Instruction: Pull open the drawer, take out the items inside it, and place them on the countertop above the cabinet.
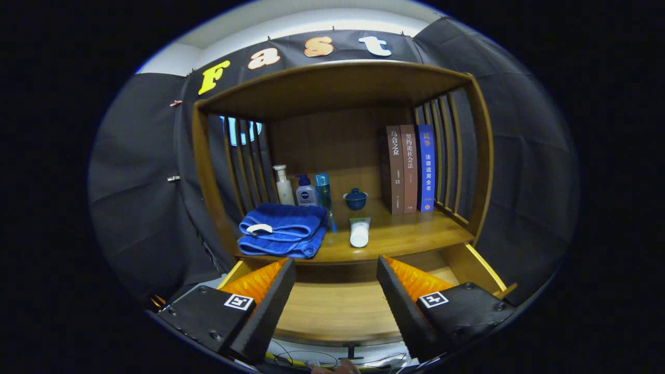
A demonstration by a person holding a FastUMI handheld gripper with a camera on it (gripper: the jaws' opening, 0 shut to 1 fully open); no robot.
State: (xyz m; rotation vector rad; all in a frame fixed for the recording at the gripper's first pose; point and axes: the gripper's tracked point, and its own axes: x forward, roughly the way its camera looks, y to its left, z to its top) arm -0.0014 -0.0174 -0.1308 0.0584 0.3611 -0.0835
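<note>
Both tongs [335,270] parted above open drawer [337,311]

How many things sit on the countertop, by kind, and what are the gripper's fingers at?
Books: 3
Bottles: 3
Towel: 1
Lidded cup: 1
Tube: 1
Total: 9
The gripper is open, its fingers apart over the open drawer, holding nothing.

countertop [405,236] | towel [283,228], tube [359,232], bottles [304,189], cup [356,199], books [410,169]
</note>
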